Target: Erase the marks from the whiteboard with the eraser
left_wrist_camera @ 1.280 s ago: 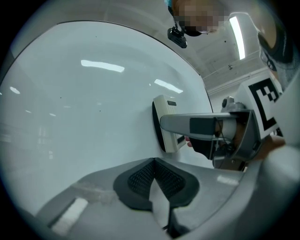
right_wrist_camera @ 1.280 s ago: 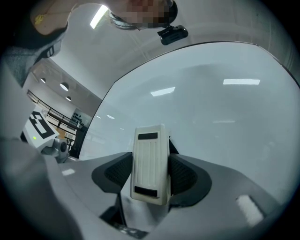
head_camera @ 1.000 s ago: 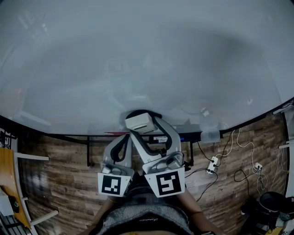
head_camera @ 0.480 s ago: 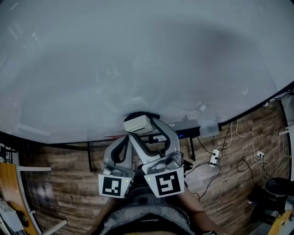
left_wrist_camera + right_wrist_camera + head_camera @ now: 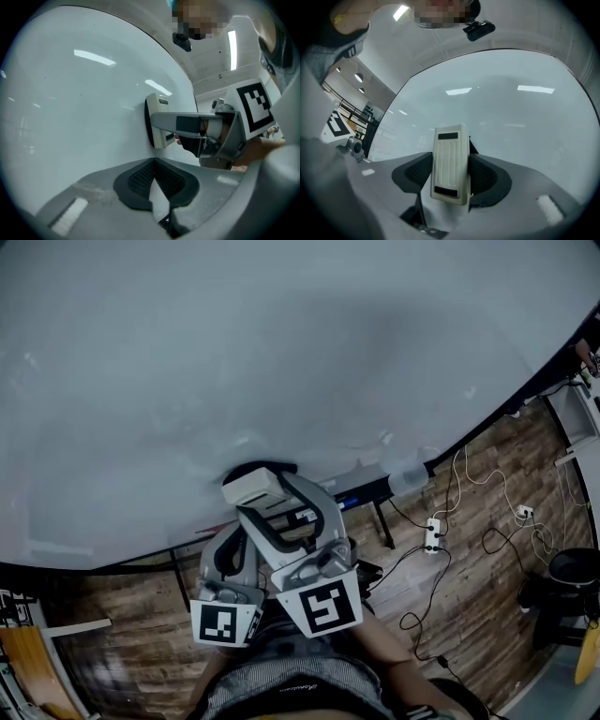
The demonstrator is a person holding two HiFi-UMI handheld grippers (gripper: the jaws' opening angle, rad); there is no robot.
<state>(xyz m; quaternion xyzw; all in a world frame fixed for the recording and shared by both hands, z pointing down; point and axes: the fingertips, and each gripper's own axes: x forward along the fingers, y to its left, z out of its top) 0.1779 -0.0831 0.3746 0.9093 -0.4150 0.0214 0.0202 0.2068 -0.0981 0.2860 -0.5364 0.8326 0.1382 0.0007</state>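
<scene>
The left claw, jaws drawn together and empty, hangs close to the whiteboard; beside it the right claw clamps the white eraser, pressed flat against the board near its lower edge, above the wooden floor

Whiteboard stands ahead of me and fills the upper field. Eraser lies flat against the board's lower part, between the jaws of the right claw. Left claw sits just left of the right one, lower and nearer me; I cannot tell whether it touches the board. Below the board's lower edge is the floor. A power strip lies on it to the right.
</scene>
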